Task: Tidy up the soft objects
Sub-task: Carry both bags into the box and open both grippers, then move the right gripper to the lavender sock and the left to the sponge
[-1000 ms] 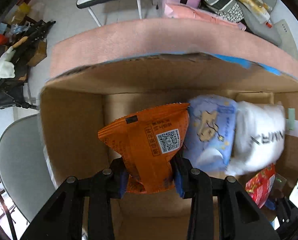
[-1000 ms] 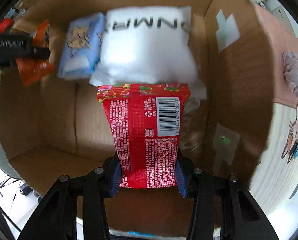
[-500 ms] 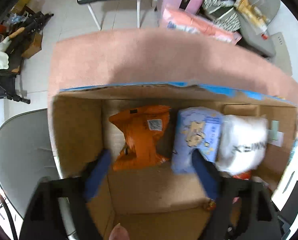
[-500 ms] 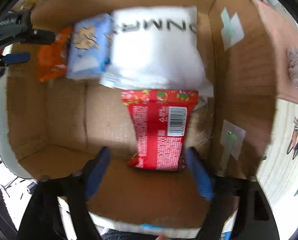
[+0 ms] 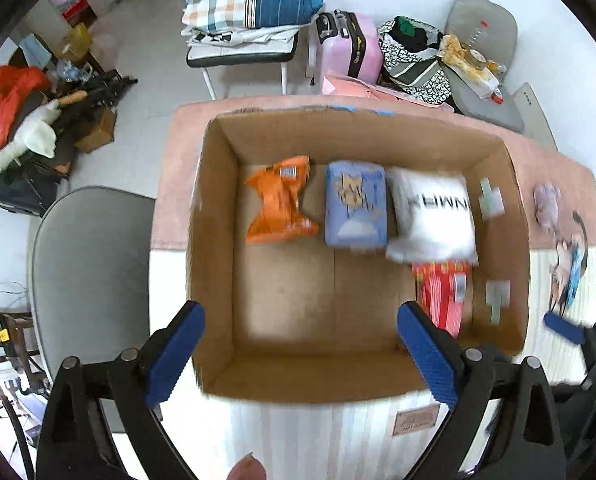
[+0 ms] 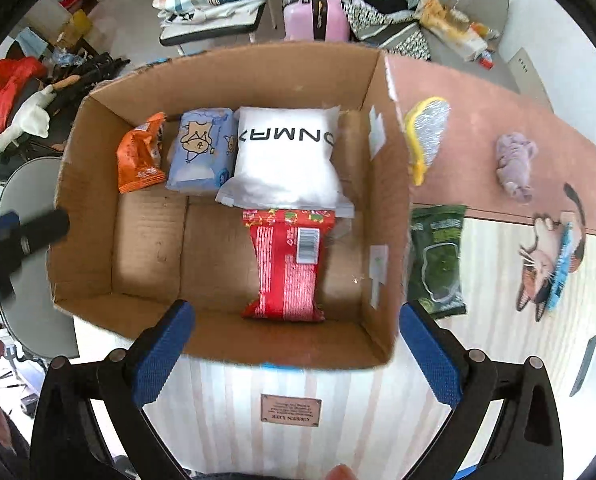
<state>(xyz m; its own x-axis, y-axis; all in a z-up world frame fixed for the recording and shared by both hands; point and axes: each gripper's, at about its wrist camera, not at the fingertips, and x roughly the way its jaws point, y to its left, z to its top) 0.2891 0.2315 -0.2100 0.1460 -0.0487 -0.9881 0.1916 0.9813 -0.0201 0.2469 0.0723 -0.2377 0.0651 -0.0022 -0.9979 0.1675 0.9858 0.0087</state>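
An open cardboard box (image 5: 213, 248) (image 6: 386, 200) holds an orange snack pack (image 5: 279, 206) (image 6: 139, 160), a blue tissue pack (image 5: 356, 210) (image 6: 199, 150), a white pack (image 5: 432, 216) (image 6: 283, 160) and a red snack pack (image 5: 442, 296) (image 6: 287, 264). My left gripper (image 5: 300, 356) is open and empty above the box's near wall. My right gripper (image 6: 293, 352) is open and empty above the near wall too. A green pack (image 6: 438, 260), a yellow-rimmed grey item (image 6: 426, 136) and a purple cloth (image 6: 514, 164) (image 5: 546, 208) lie on the table right of the box.
The table has a pink cloth (image 6: 478, 96) and a striped mat with a cat print (image 6: 546, 268). A grey chair (image 5: 81, 272) stands left of the box. Chairs, a pink suitcase (image 5: 350, 48) and bags stand behind on the floor.
Both grippers opened, let go of the orange and red packs inside the box, and pulled back up and out of the box.
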